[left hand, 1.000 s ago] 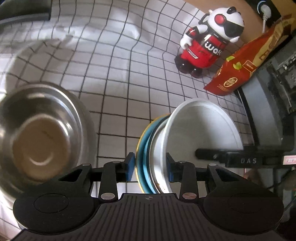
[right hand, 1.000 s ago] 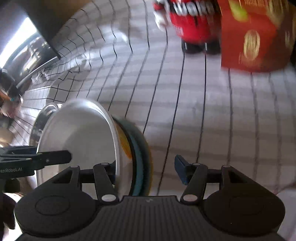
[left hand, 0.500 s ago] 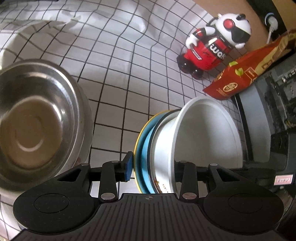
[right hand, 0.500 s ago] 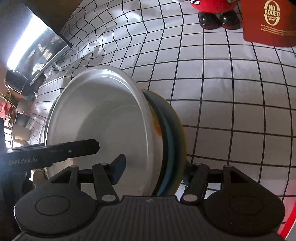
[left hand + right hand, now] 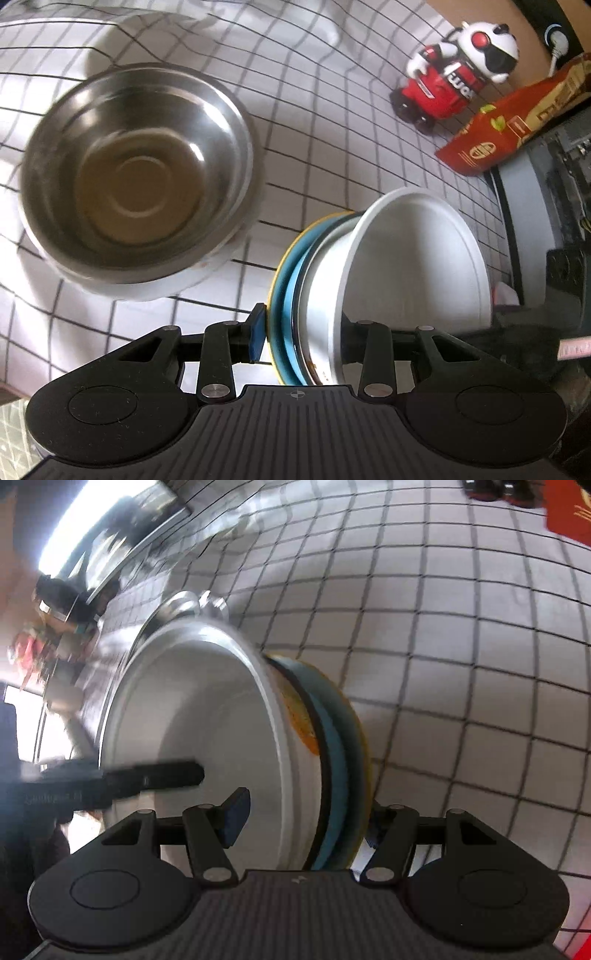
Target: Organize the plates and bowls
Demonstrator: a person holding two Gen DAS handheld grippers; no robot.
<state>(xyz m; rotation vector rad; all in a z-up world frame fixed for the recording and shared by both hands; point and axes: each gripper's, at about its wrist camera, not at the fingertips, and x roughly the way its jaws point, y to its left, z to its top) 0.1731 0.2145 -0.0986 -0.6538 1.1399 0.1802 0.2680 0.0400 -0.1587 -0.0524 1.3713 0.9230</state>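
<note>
A white bowl [image 5: 413, 266] sits nested on a blue plate [image 5: 293, 295] and a yellow plate [image 5: 275, 280]; the stack is held tilted on edge above the checked cloth. My left gripper [image 5: 303, 332] is shut on the stack, one pad on the yellow plate's underside and the other finger inside the bowl. My right gripper [image 5: 304, 821] grips the same stack from the opposite side, with the white bowl [image 5: 207, 731] on its left and the yellow plate [image 5: 364, 760] on its right. A large steel bowl [image 5: 136, 177] stands to the left, atop something white.
A red and white toy robot [image 5: 458, 74] and an orange-red packet [image 5: 491, 140] stand at the back right. A dark appliance [image 5: 554, 192] borders the right side. The checked tablecloth [image 5: 314, 129] covers the table. Shiny clutter [image 5: 62, 602] lies at the far left.
The right gripper's far finger, apart from the stack a second ago, has closed onto the yellow plate. Both grippers have carried the stack toward the steel bowl, which now fills more of the left view.
</note>
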